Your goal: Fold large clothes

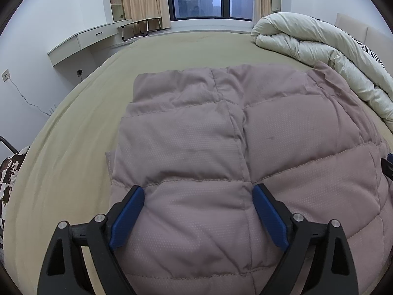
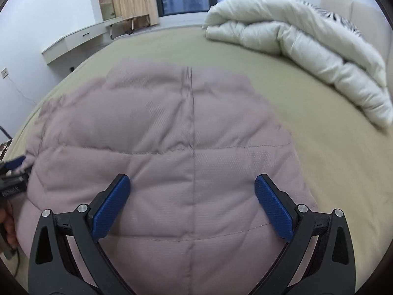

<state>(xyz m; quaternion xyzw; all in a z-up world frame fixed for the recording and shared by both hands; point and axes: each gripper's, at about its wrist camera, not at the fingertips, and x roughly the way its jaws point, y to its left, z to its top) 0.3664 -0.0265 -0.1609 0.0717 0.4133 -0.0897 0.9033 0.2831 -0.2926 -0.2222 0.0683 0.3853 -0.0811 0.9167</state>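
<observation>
A dusty-pink quilted puffer garment (image 1: 221,147) lies spread on the olive-tan bed sheet (image 1: 73,127); it also fills the right wrist view (image 2: 172,147). A folded-over panel with a stitched edge lies on its left half. My left gripper (image 1: 199,196) is open, blue pads wide apart, hovering just above the near left part of the garment. My right gripper (image 2: 192,186) is open, hovering above the near right part by a centre seam. Neither holds anything. The left gripper's tip (image 2: 14,164) shows at the right view's left edge.
A rolled cream duvet (image 2: 294,46) lies on the bed at the far right, with a zebra-print cover behind it. A white desk (image 1: 81,41) and chair stand by the window at far left. A patterned cloth (image 1: 9,174) hangs at the bed's left edge.
</observation>
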